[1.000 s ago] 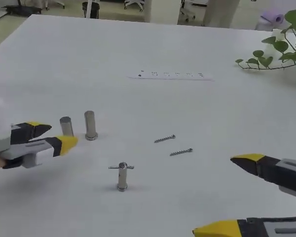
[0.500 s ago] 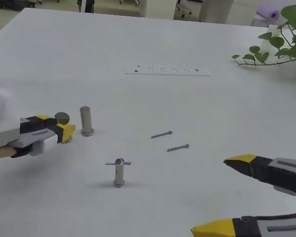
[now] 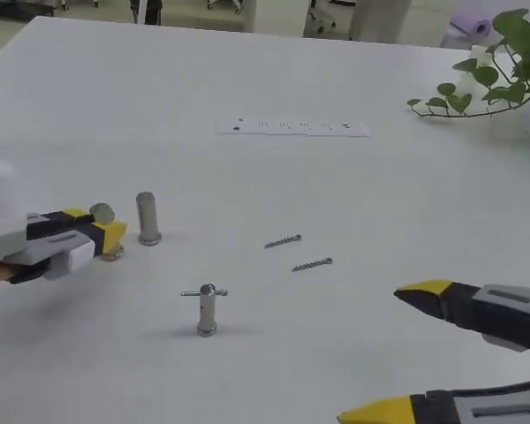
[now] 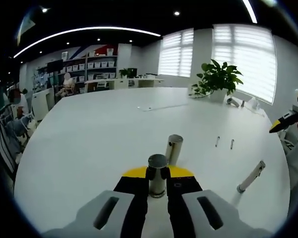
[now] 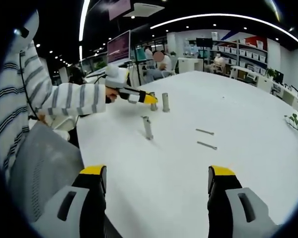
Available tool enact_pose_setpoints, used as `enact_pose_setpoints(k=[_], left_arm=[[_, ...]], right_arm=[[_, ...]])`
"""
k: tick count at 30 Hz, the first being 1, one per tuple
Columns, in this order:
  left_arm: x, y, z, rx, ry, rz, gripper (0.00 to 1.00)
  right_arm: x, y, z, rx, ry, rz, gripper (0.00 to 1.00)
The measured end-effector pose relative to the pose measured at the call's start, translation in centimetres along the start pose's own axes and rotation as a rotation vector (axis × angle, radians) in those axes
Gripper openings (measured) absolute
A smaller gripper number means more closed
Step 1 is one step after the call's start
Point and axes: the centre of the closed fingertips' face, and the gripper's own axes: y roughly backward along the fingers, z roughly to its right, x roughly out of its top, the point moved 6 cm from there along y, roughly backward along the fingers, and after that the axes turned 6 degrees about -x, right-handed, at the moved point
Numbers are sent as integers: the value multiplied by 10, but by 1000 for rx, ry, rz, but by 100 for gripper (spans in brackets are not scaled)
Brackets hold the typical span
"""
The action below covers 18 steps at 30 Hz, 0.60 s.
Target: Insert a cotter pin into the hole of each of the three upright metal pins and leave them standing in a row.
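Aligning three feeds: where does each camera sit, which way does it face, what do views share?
Head view: headset, looking forward and down at white table; yellow-tipped left gripper at left, right gripper lower right.
Left gripper view: on that gripper, facing along fingers shut on upright steel pin.
Right gripper view: on that gripper, open fingers, facing the striped sleeve.
All three share the cotter-pinned steel pin.
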Motion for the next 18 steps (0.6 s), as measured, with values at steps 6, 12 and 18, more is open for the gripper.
enact_pose_setpoints(k=[6,12,18], left_arm=[[-6,13,10,-41,21,-20,11],[-14,30,33,-62,-18,-58,11],[-21,47,68,-95,-73,-81,11]], right_arm=[[1,1,2,0,21,-8,85],[4,-1,2,-2,21,5,85],[1,4,3,-8,15,5,85]])
